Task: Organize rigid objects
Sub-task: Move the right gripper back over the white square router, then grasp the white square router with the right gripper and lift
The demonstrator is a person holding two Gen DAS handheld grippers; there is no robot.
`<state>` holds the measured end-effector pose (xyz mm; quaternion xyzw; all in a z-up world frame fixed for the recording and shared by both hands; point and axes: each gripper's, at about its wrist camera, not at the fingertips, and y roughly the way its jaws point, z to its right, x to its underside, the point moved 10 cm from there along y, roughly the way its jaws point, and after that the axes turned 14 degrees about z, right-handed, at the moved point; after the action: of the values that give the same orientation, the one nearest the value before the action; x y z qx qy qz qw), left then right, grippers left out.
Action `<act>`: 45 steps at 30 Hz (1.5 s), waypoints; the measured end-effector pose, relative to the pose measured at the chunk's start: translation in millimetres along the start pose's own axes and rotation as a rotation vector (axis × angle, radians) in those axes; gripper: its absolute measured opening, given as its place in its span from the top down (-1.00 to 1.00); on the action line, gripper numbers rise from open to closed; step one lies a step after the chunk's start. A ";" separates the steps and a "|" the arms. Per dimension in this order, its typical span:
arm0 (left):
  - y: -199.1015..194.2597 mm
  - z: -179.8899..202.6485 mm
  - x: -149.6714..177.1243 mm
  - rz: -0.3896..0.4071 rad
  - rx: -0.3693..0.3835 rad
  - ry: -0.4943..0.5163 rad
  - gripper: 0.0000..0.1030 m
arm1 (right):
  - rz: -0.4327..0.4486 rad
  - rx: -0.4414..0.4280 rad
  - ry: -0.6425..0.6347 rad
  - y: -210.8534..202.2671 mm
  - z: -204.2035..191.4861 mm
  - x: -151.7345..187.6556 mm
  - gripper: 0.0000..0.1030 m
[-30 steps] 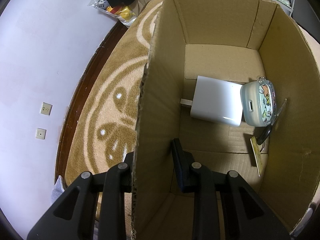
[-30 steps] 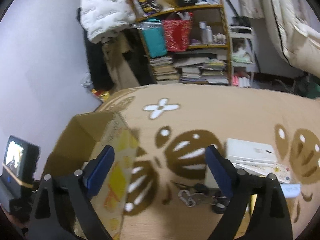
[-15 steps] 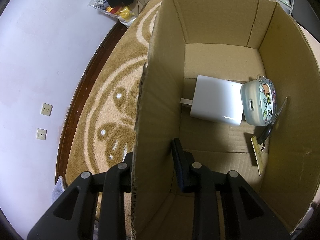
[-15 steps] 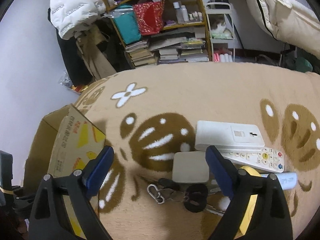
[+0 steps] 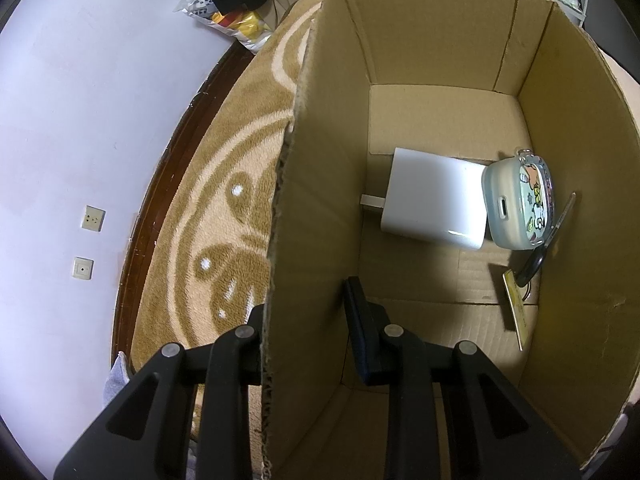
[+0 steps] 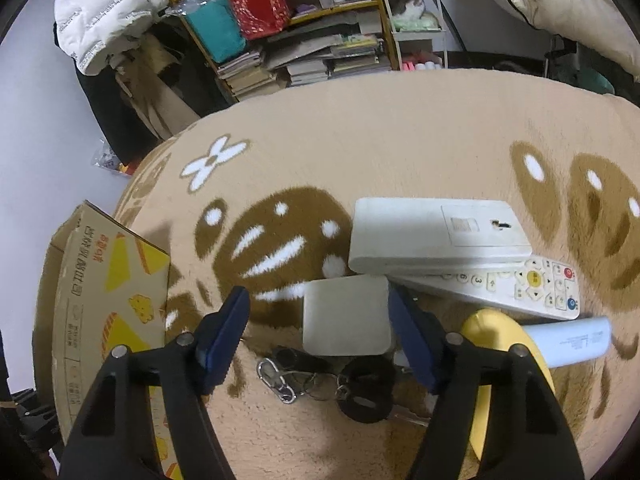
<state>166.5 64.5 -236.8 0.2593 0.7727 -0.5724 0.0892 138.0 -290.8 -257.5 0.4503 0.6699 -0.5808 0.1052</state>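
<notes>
My left gripper (image 5: 308, 320) is shut on the near left wall of the cardboard box (image 5: 320, 184), one finger inside and one outside. In the box lie a white charger (image 5: 434, 204), a pale earbud case with cartoon stickers (image 5: 520, 206), scissors (image 5: 546, 240) and a yellow card (image 5: 514, 308). My right gripper (image 6: 320, 326) is open over the rug, its fingers either side of a grey-white square block (image 6: 346, 316). Beside it lie a white flat box (image 6: 436, 236), a white remote (image 6: 516, 284), a key bunch (image 6: 320, 380), a yellow object (image 6: 504, 344) and a pale blue tube (image 6: 572, 340).
The cardboard box shows at the left of the right wrist view (image 6: 100, 320). A cluttered bookshelf (image 6: 304, 40) and a white jacket (image 6: 104, 8) stand beyond the beige patterned rug (image 6: 400, 140). A wall with sockets (image 5: 90, 220) lies left of the box.
My right gripper has swung right and down from beside the box to the pile of objects and now straddles the square block. The left gripper has not moved.
</notes>
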 end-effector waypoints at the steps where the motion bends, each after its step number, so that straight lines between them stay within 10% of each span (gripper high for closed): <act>1: -0.1 -0.2 -0.1 0.000 0.000 0.000 0.48 | -0.001 0.001 -0.002 0.6 0.2 -0.2 -0.47; 45: 1.0 0.7 2.0 -0.005 -0.001 0.002 0.48 | 0.095 0.000 -0.163 -5.9 -37.4 0.3 -0.02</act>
<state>165.2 64.6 -238.7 0.2580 0.7736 -0.5721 0.0871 147.8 -257.5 -242.3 0.4327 0.6373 -0.6097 0.1867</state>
